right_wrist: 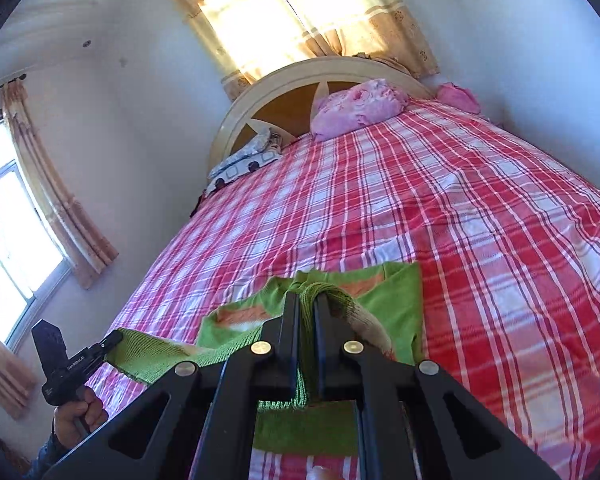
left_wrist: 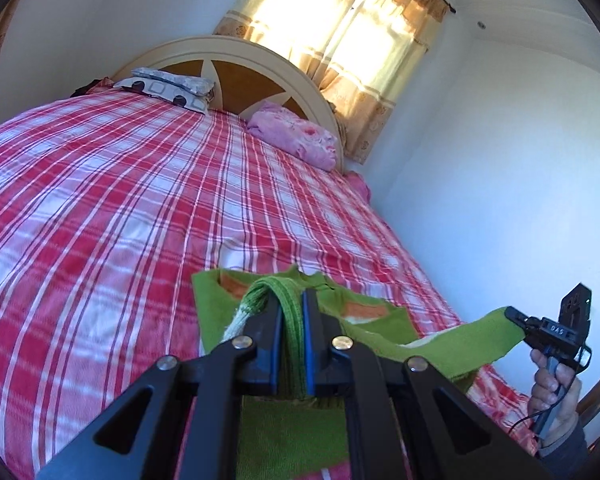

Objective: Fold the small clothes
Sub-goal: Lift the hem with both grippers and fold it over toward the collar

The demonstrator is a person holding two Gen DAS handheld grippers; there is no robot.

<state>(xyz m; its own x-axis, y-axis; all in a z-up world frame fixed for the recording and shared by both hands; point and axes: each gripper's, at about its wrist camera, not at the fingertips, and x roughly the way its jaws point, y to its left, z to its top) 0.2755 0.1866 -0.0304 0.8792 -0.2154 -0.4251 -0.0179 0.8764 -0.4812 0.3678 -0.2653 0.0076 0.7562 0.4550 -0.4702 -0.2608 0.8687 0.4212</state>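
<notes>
Small white letters on the right gripper [left_wrist: 518,316] at the lower right of the left view are too tiny to read for sure. A bed [left_wrist: 120,184] with a red and white checked sheet fills the room, with pillows [left_wrist: 296,134] at the top by a sunny curtain [left_wrist: 340,44]. The green sweater [left_wrist: 452,344] hangs stretched low in the frame over the bed, one edge pinched tight in the left gripper [left_wrist: 292,308] fingers and the other in the right.
</notes>
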